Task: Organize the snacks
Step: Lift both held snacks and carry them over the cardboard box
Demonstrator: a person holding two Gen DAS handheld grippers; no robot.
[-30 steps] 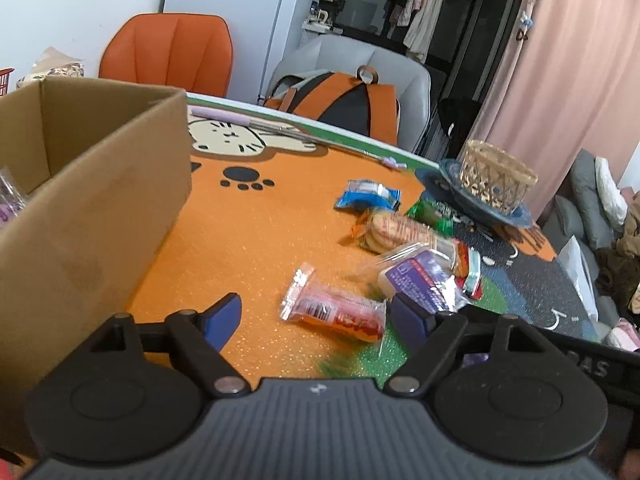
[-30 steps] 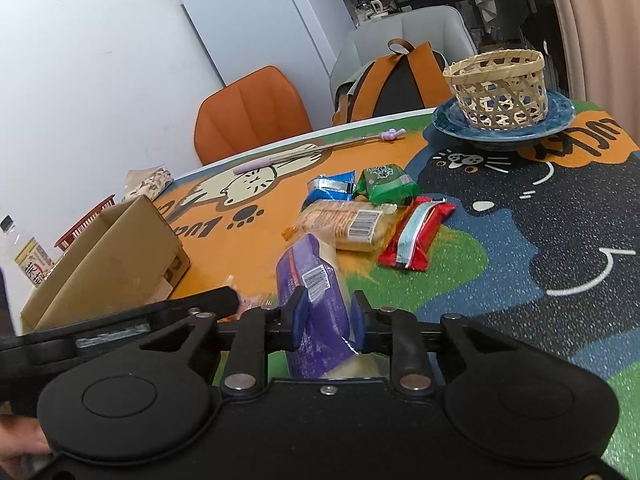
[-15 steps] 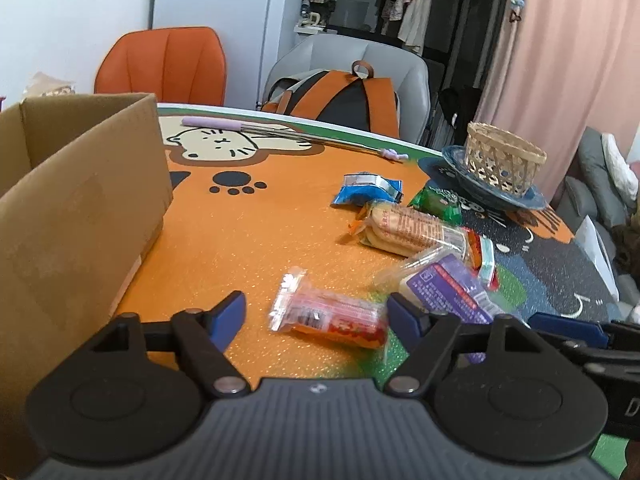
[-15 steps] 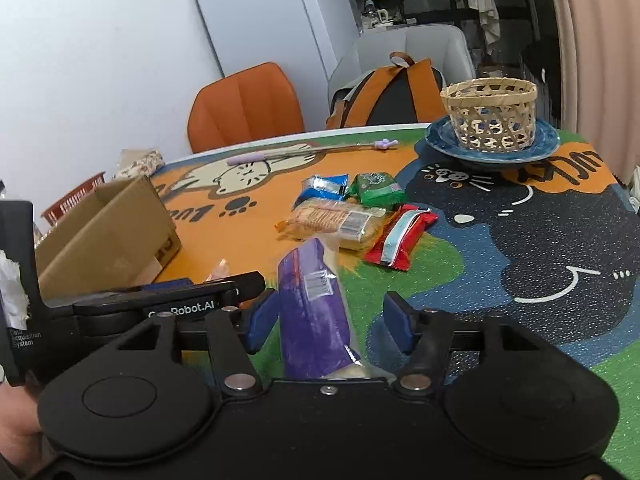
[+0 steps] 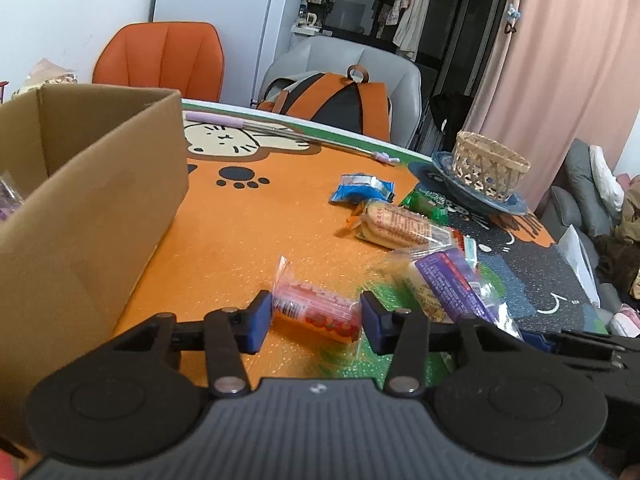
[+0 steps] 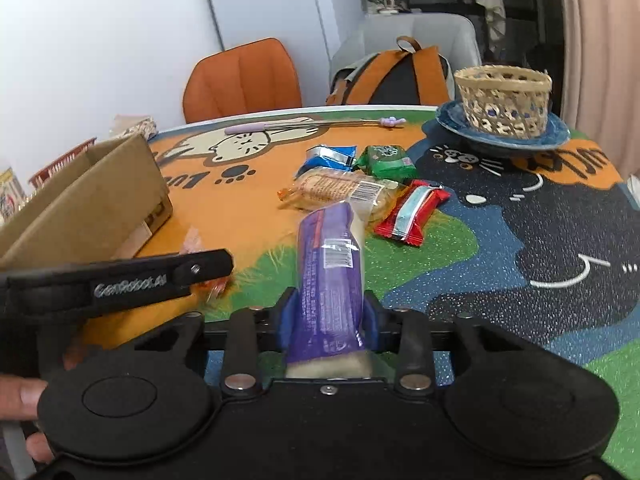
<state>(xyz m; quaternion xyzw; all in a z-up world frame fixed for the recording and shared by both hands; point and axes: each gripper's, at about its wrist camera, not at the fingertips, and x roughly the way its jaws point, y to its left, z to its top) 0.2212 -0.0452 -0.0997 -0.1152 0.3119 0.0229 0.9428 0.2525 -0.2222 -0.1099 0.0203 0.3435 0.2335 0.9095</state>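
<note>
A red snack packet (image 5: 316, 312) lies on the orange part of the table mat, between the blue pads of my left gripper (image 5: 314, 320). The jaws are closing and both pads touch the packet's ends. To its right lies a purple snack packet (image 5: 448, 284), and my right gripper (image 6: 329, 322) is closing on it, with pads against both sides of the purple packet (image 6: 330, 276). The packet points away from me, just over the green patch. One finger (image 6: 160, 276) of the left gripper shows at the left of the right wrist view.
An open cardboard box (image 5: 100, 208) stands at the left. Further out lie a blue packet (image 6: 330, 156), a green packet (image 6: 386, 160), a biscuit pack (image 6: 340, 190) and a red bar (image 6: 414, 212). A woven basket (image 6: 502, 100) sits on a blue plate. Chairs stand behind the table.
My left jaws narrowed from wide open onto the red packet. My right jaws let go of the purple packet, spread, then came back against it.
</note>
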